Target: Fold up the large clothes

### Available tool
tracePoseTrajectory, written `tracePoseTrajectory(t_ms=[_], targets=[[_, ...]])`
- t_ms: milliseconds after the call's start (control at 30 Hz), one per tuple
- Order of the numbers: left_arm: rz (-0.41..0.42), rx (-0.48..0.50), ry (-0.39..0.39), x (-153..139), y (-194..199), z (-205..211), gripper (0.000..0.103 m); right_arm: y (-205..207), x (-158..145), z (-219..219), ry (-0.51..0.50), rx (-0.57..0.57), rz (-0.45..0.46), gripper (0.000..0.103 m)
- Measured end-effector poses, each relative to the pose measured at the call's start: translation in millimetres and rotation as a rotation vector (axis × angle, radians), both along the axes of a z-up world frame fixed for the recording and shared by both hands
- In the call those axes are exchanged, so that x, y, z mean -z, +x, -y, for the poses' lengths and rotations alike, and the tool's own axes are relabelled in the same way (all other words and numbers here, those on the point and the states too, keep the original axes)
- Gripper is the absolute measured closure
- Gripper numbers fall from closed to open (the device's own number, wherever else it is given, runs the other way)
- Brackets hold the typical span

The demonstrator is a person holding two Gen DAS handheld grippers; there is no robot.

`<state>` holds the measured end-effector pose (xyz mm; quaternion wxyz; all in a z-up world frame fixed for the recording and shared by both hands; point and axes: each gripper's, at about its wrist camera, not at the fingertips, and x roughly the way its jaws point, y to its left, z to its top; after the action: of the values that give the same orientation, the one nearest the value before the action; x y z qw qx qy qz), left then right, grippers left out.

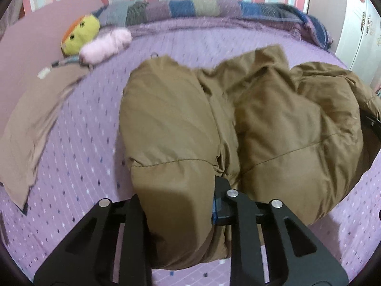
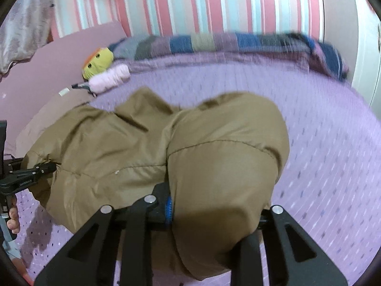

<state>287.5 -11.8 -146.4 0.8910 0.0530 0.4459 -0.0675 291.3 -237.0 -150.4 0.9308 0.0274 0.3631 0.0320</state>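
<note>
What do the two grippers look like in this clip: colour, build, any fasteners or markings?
Both grippers are matte black. The left gripper and right gripper each have broad, angular fingers with slot cut-outs and round silver rivets at the pivots. A blue pad lines an inner jaw face. Seen from the right wrist view, the left gripper's side carries small white lettering, too small to read, and tiny screws.

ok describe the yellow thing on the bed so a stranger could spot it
On the purple bedsheet, look to the far corner by the pink headboard. There a round yellow plush toy leans beside a fluffy pink roll; only it has an orange top and dark eyes.
</note>
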Motion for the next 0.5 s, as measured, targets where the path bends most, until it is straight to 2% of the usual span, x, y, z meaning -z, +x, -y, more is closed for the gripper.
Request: tracePoseTrajectory(t_ms=[33, 67, 167, 233, 367, 500], targets=[[0.021, 0.0, -0.005, -10.0, -2.5, 4.2, 0.084, -3.0, -11.2, -0.1, -0.012, 0.0, 0.028, 0.079], [0.052, 0.02, -0.031, -24.6, -7.7, 13.7, 0.091, -6.9, -20.4, 2.1, -0.015, 0.002, 0.049, 0.079], [0.125, 0.057, -0.007, -49.8, -24.0, 43.7, 0.093, -27.5, -46.2, 13.9, -0.025, 0.006, 0.113, 0.079], [0.13, 0.065, -0.03, -57.5, -35.1, 56.2, 0.093, -47.9, -58.3, 26.2, -0.032, 0.016, 0.142, 0.079], [0.099, 0.092, -0.049, -51.4, -64.3, 76.0, 0.093, -92.2, -59.3, 53.7, -0.062, 0.038, 0.15, 0.079], [0.063, 0.114, -0.044, -25.4, -109.6, 100.6, 0.093, -136.9, -41.9, 85.7, -0.069, 0.061, 0.11, 0.079]])
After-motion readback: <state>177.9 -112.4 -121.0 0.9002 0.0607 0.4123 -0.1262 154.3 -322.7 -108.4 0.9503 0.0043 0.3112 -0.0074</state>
